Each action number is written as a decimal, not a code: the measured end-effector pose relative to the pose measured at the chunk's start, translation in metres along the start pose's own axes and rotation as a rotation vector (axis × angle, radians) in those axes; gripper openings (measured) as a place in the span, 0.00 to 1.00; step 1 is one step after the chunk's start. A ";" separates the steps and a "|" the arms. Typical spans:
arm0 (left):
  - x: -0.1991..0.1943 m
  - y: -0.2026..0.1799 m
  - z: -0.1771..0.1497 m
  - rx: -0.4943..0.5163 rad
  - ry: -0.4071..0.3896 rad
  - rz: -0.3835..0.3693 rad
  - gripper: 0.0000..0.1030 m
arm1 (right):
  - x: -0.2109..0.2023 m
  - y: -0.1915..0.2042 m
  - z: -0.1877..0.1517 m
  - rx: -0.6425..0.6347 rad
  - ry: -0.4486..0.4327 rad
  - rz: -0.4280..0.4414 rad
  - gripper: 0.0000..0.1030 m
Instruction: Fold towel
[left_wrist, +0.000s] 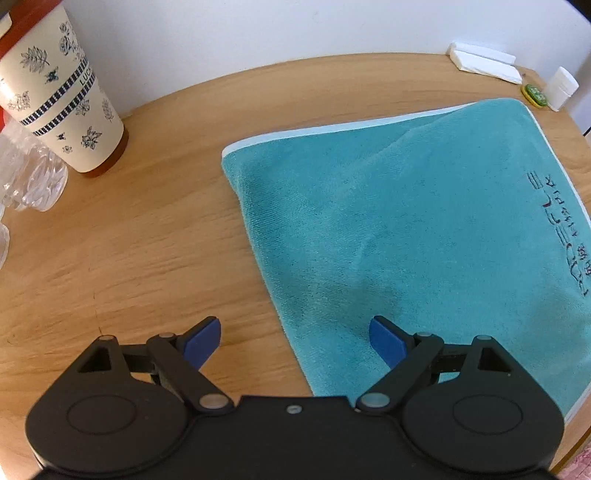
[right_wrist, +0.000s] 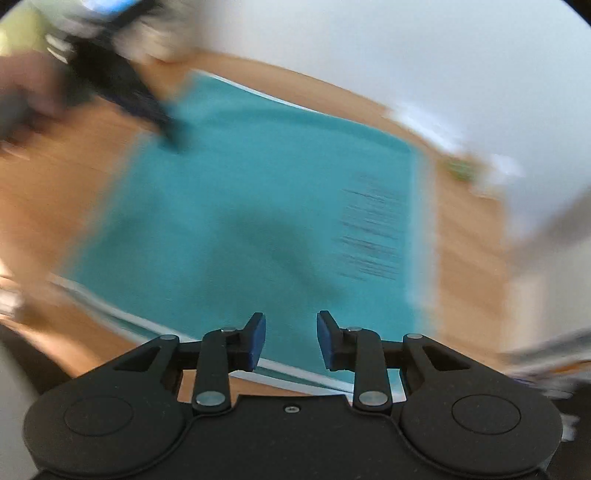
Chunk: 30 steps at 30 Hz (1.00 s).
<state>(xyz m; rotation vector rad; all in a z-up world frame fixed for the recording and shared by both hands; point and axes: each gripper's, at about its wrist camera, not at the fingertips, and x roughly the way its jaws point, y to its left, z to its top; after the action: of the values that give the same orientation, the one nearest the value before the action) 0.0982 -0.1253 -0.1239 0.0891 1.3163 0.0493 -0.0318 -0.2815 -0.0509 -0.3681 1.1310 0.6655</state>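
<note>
Towel (left_wrist: 406, 229): flat on counter (left_wrist: 147, 240), folded over once. Left claw (left_wrist: 294, 339) spread astride its edge, right claw (right_wrist: 291, 338) spread, both ready to pinch.

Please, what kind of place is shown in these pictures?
Probably a home, at a dining or side table. A round wooden table against a plain wall holds a teal towel, a flower-printed cup, cut-glass ware and folded napkins.
</note>
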 end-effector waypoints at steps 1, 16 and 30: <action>0.001 -0.002 0.000 0.016 -0.003 -0.001 0.88 | 0.006 0.014 0.001 -0.046 -0.008 0.050 0.34; 0.010 -0.002 0.005 0.091 -0.034 -0.028 0.95 | 0.051 0.076 0.005 -0.343 0.080 0.176 0.32; 0.012 -0.012 0.012 0.170 -0.044 0.020 1.00 | 0.051 0.048 -0.008 -0.245 0.137 0.227 0.07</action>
<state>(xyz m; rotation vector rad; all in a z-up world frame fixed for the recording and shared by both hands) 0.1129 -0.1366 -0.1334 0.2466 1.2739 -0.0470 -0.0560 -0.2348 -0.0978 -0.5048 1.2359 0.9957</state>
